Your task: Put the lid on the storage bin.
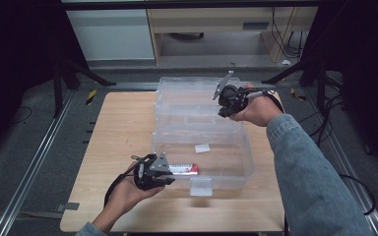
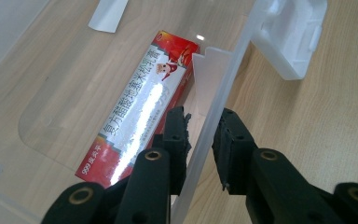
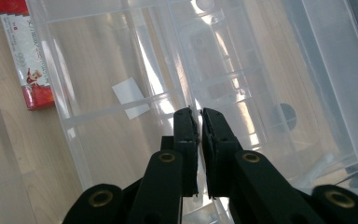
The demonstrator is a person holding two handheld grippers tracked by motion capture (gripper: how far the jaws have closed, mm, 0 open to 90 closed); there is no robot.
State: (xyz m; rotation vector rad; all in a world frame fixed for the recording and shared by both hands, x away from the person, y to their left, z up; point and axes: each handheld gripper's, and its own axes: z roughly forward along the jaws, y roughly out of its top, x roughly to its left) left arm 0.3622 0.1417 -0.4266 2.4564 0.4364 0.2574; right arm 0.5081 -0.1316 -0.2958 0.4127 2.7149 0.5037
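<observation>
The left hand (image 1: 128, 194) comes in from the near left edge, palm up under the left gripper (image 1: 170, 171), which lies level and points right. Its jaws stand almost closed, a thin clear wall clamped between the pads. The right forearm, in a denim sleeve (image 1: 315, 182), reaches far and right; the right hand (image 1: 257, 109) holds the right gripper (image 3: 199, 114) pointing left, jaws nearly together on a clear edge.

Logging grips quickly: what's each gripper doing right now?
Left gripper: shut on the clear box's front wall.
Right gripper: shut on a wall inside the clear box.
</observation>
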